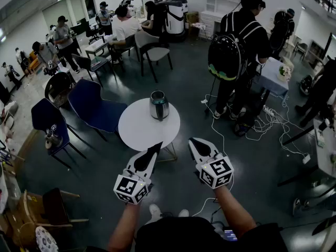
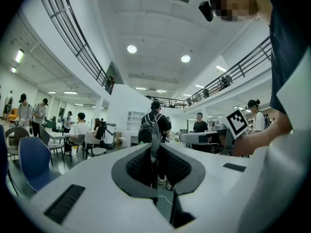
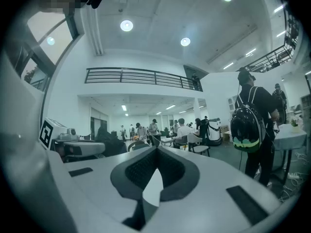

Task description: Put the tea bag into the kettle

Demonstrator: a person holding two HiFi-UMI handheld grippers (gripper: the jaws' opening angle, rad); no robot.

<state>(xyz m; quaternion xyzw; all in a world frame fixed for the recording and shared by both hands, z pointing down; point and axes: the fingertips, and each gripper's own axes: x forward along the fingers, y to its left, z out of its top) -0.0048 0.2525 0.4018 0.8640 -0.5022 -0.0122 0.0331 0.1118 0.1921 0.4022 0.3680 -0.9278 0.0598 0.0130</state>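
A steel kettle (image 1: 159, 105) stands upright at the far edge of a small round white table (image 1: 142, 130). No tea bag shows in any view. My left gripper (image 1: 159, 145) hovers over the table's near edge, its tips together. My right gripper (image 1: 191, 139) is level with it, just off the table's right side and over the floor, also shut. In the left gripper view the gripper (image 2: 154, 145) has its jaws meeting with nothing between them. In the right gripper view the gripper (image 3: 156, 148) is shut at the tips; a pale patch shows in the slit below them, and I cannot tell what it is.
Two blue chairs (image 1: 97, 106) (image 1: 47, 121) stand left of the table. A person with a black backpack (image 1: 236, 51) stands to the right beyond it, with white cables (image 1: 268, 121) strewn on the floor. A grey chair (image 1: 153, 49) and seated people lie farther back.
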